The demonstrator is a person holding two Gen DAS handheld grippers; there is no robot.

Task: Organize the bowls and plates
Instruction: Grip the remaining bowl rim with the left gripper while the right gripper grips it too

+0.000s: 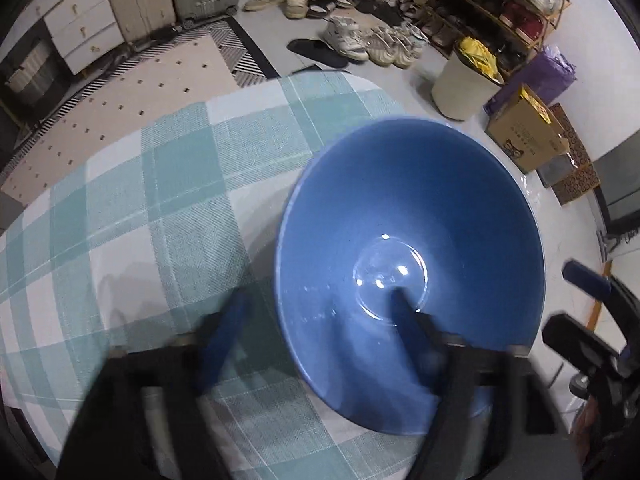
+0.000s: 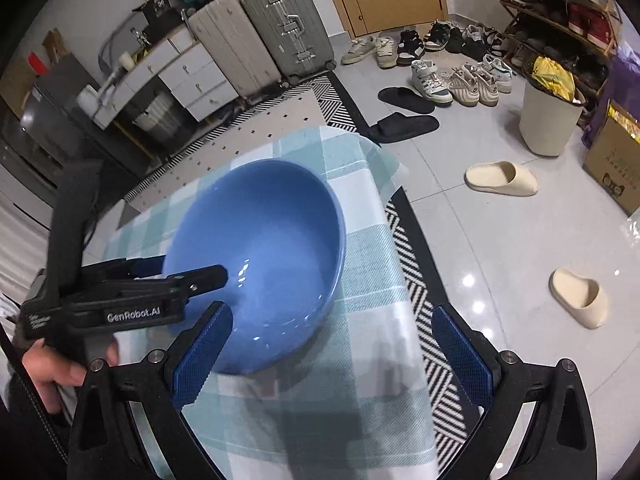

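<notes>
A blue bowl [image 1: 408, 248] [image 2: 264, 256] is held tilted just above the checked tablecloth [image 1: 160, 208] [image 2: 360, 344]. My left gripper [image 1: 316, 320] straddles its near rim: one finger lies inside the bowl, the other outside on the left. In the right wrist view the left gripper [image 2: 188, 276] clamps the bowl's left rim. My right gripper [image 2: 332, 356] is open and empty, its blue pads spread wide just in front of the bowl. It also shows at the right edge of the left wrist view [image 1: 588, 300]. No plates are in view.
The table's right edge drops to a tiled floor with slippers [image 2: 500, 178], shoes [image 2: 460, 80], a white bin [image 2: 548, 116] and a cardboard box [image 1: 524, 132]. Suitcases [image 2: 280, 28] and a drawer unit [image 2: 180, 76] stand at the back.
</notes>
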